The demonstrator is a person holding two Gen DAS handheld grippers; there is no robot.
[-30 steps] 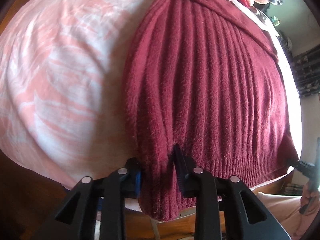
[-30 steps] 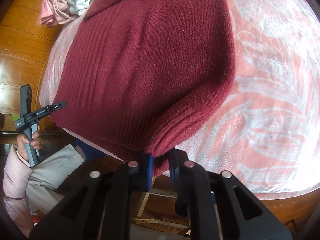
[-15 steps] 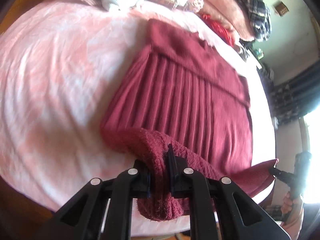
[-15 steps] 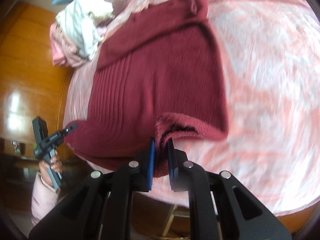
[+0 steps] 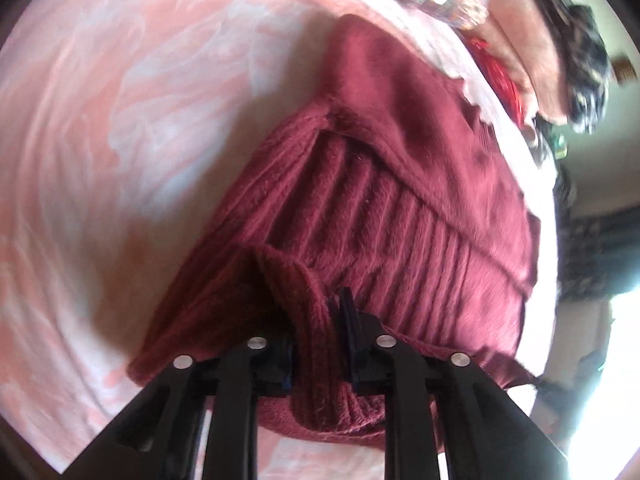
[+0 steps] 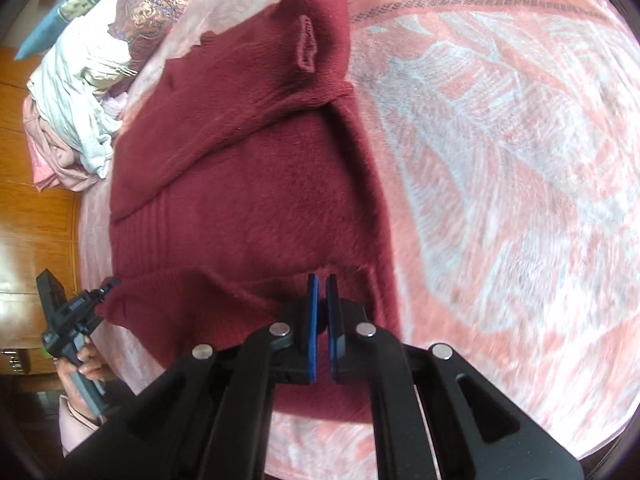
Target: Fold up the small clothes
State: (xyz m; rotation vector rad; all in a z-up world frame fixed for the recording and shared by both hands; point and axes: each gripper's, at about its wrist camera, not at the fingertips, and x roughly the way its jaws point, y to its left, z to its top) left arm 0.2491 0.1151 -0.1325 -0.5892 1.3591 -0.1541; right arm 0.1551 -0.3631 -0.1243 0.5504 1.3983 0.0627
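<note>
A dark red knit sweater lies on a pink and white blanket, its sleeves folded across the top. My left gripper is shut on the sweater's ribbed hem and holds it raised and folded forward over the body. In the right wrist view the sweater fills the centre. My right gripper is shut on the hem's other corner, with only a thin gap between the blue pads. The left gripper shows there at the far left, gripping its hem corner.
A pile of white and pink clothes lies at the blanket's far left edge, with a blue pillow behind. More clothes are heaped at the far right in the left wrist view. A wooden floor lies left of the bed.
Both grippers have lifted the hem off the near edge of the bed and carried it forward over the sweater's body, toward the folded sleeves.
</note>
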